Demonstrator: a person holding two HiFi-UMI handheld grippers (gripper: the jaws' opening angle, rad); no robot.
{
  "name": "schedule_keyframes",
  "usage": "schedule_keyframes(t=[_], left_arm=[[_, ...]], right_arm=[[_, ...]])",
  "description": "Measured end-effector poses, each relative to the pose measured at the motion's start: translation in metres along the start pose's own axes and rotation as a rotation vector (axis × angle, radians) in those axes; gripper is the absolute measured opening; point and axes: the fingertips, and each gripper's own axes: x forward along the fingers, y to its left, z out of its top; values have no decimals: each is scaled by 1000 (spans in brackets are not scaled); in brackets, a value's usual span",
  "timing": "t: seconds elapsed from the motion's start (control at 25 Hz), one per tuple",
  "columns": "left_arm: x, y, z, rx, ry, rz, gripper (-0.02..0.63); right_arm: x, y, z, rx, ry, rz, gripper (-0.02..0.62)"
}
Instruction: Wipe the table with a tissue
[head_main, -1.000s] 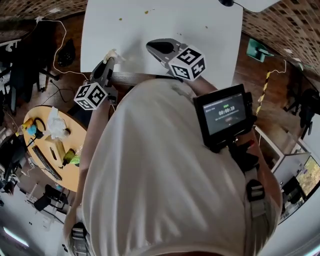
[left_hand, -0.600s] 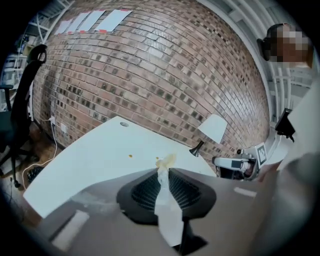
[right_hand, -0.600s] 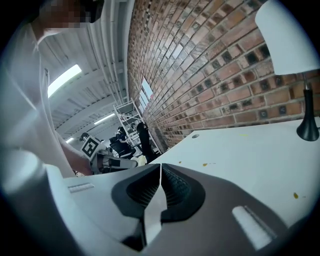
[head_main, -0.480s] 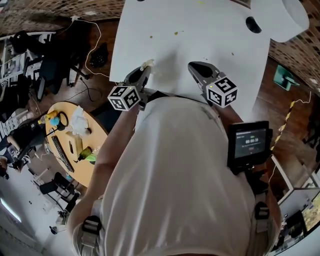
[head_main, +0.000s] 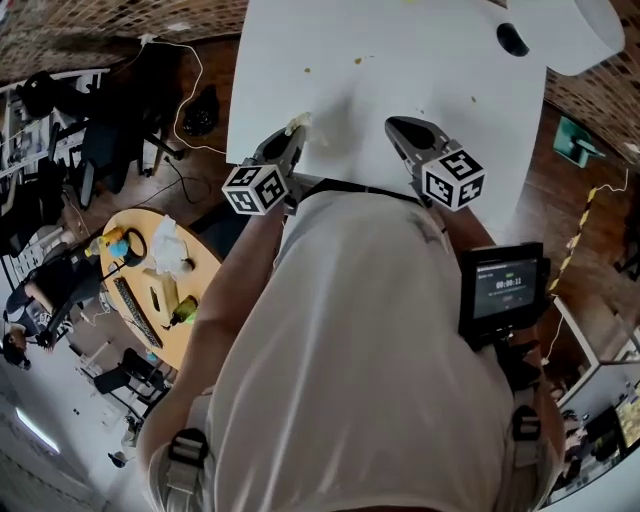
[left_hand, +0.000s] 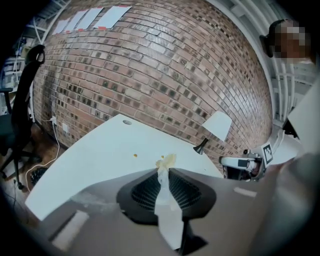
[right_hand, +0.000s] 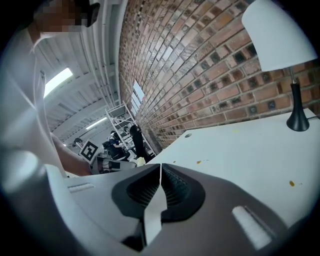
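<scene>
**Person at a white table, tissue pinched in the left gripper**

Seen from above, a person in a white shirt fills the lower centre of the head view. A white table spreads across the top of the frame. At the left edge, lower down, a round wooden table carries clutter, including a crumpled white sheet. A white lamp sits at the upper right corner of the white table, its black base beside the shade. A small screen unit hangs at the person's side, right of centre.

Both grippers reach over the near edge of the white table, each with a marker cube at its back. The left gripper is left of centre and the right gripper is right of centre, the two well apart.

In the left gripper view, the fingers are pinching a thin strip of tissue, whose crumpled, yellowish tip sticks out beyond them above the table. Whether the tip touches the surface cannot be told. In the right gripper view, the fingers are pressed together with nothing between them.

Small yellow-brown specks dot the white table beyond the grippers.
</scene>
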Motion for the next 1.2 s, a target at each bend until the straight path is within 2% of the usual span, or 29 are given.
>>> schedule_keyframes(t=[0.16, 0.52, 0.72, 1.0, 1.2], left_arm=[[11, 10, 11, 6, 12, -16, 58], [19, 57, 33, 29, 6, -103, 58], [33, 77, 51, 47, 0, -113, 58], [62, 86, 70, 72, -15, -51, 58], [78, 107, 77, 102, -16, -6, 57]], right_arm=[[2, -7, 6, 16, -4, -47, 14], [33, 5, 5, 32, 8, -174, 14], [42, 6, 10, 30, 3, -228, 14], [36, -3, 6, 52, -10, -250, 14], [42, 2, 3, 57, -4, -241, 14]])
